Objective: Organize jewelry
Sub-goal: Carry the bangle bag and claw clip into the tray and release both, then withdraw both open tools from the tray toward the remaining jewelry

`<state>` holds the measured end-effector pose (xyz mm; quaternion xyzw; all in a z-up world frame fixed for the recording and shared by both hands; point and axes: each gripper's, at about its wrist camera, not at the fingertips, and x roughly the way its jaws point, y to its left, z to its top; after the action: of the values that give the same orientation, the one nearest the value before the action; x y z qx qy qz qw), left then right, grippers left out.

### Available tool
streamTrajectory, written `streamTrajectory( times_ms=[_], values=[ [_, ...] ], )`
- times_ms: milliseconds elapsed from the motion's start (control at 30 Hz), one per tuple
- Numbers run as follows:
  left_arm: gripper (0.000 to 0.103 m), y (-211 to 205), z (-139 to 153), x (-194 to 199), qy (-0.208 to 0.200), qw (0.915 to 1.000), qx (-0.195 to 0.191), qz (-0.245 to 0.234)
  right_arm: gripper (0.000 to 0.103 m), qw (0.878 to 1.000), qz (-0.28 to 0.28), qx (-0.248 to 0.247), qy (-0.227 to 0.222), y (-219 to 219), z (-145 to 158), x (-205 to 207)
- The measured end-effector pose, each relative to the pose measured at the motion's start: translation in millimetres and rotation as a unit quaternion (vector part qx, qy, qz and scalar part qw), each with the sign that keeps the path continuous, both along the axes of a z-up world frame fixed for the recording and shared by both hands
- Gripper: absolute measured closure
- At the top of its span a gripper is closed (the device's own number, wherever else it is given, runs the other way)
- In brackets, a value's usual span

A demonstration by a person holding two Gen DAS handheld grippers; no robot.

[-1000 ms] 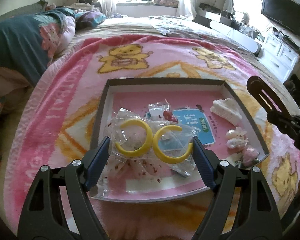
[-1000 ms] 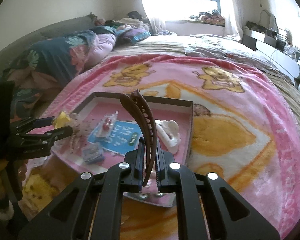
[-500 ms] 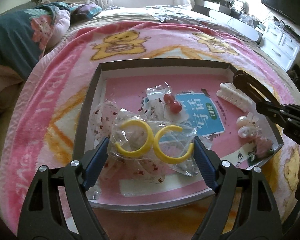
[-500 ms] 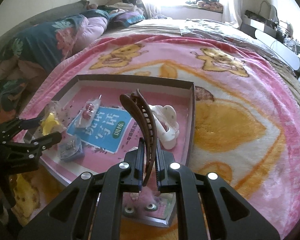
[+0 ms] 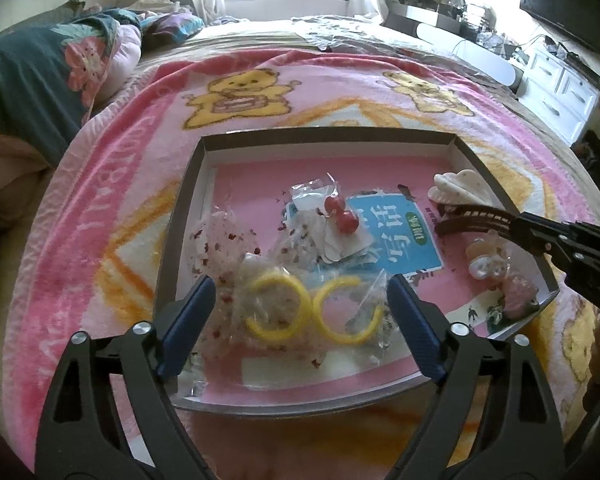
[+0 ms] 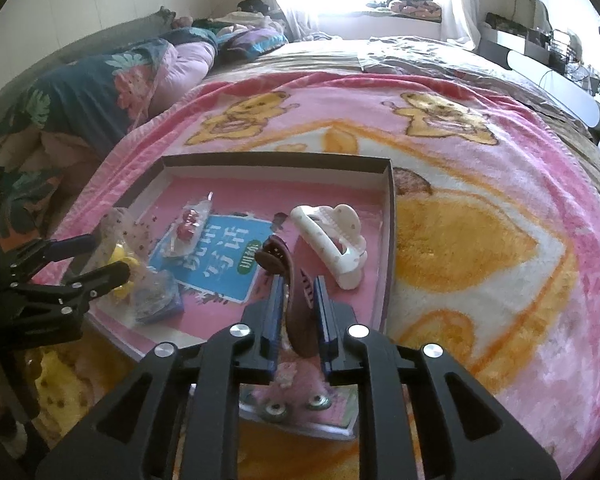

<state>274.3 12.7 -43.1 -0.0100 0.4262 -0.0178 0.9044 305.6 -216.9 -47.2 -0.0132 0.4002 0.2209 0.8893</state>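
A shallow cardboard tray [image 5: 188, 184] with a pink floor lies on the bed. My left gripper [image 5: 300, 312] is open, its fingers on either side of a clear bag with two yellow hoop earrings [image 5: 312, 312] that rests in the tray's near part. My right gripper [image 6: 298, 292] has its jaws slightly apart around a brown hair claw [image 6: 296, 300], which has tipped forward into the tray; the claw also shows in the left wrist view [image 5: 472, 216]. A white hair claw [image 6: 332, 236] lies beside it. A small bag with red bead earrings [image 5: 340, 216] lies mid-tray.
A blue booklet [image 5: 396, 236] lies on the tray floor. Pink and pearl hair clips [image 5: 496, 272] sit in the right near corner. The tray rests on a pink bear blanket [image 6: 480, 240]. Pillows [image 5: 40, 76] lie at the far left, white drawers [image 5: 560, 92] at the right.
Both grippers have come lower over the tray. The right gripper's jaws have parted a little and the brown claw has tipped forward. The yellow hoop bag now lies in the tray.
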Motion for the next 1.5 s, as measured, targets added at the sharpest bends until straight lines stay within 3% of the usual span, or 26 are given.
streamTrajectory(
  times_ms=[33,200,500,1000,1500],
  values=[
    [0.019,0,2,-1,-0.002,1.0,-0.001,0.0,0.071,1.0,-0.002,0.004,-0.003,-1,3,-3],
    [0.015,2,17,-7,-0.015,0.9999,-0.008,0.003,0.036,0.999,-0.019,0.034,-0.033,-14,25,-24],
    [0.009,8,58,-32,-0.051,0.9983,-0.028,0.01,0.013,0.995,-0.016,0.057,-0.085,-24,69,-65],
    [0.009,15,94,-88,-0.088,0.9953,-0.032,0.025,0.011,0.991,0.006,0.054,-0.124,-29,101,-124],
    [0.009,28,67,-124,-0.054,0.998,0.0,0.032,0.011,0.993,0.038,0.031,-0.103,-16,79,-145]
  ],
)
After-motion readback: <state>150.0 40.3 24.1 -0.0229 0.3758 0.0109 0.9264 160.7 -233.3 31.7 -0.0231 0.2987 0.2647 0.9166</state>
